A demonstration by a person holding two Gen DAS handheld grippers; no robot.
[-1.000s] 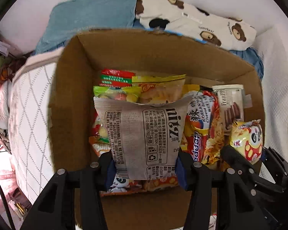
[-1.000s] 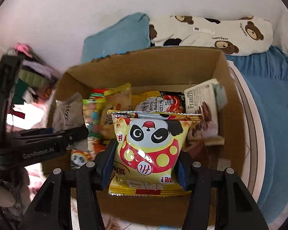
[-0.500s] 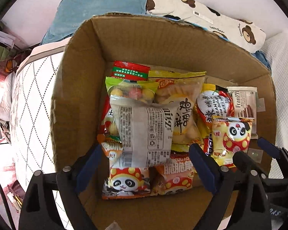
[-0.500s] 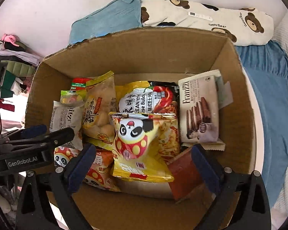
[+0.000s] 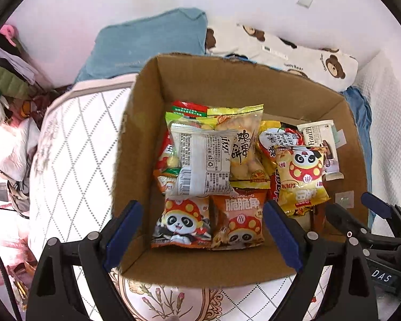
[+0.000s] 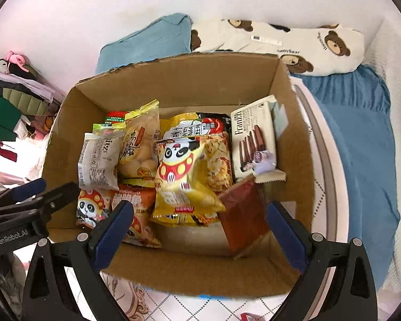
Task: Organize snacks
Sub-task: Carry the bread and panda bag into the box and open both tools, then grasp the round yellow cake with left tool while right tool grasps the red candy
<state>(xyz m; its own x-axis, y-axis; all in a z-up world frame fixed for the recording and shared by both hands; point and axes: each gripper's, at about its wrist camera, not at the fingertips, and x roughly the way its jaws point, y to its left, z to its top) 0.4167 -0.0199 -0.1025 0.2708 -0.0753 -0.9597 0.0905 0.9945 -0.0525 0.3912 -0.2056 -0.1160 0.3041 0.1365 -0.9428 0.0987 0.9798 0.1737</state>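
An open cardboard box (image 5: 144, 144) (image 6: 179, 85) stands on the bed and holds several snack packs. A grey and white Ritz pack (image 5: 203, 163) (image 6: 99, 160) lies on top at the left. A yellow panda pack (image 5: 300, 176) (image 6: 181, 182) lies at the middle right. My left gripper (image 5: 203, 238) is open and empty above the box's near edge. My right gripper (image 6: 200, 238) is open and empty above the near edge too. A Franzzi pack (image 6: 254, 139) leans at the right.
The box sits on a quilted white mattress (image 5: 66, 144). A blue pillow (image 5: 147, 42) and a bear-print pillow (image 6: 280, 42) lie behind it, with a blue sheet (image 6: 361, 133) at the right. Piled clothes (image 6: 10, 99) lie at the far left.
Both grippers opened and let go: the left dropped the Ritz pack, the right dropped the yellow panda pack into the box. Both grippers have drawn back and up.
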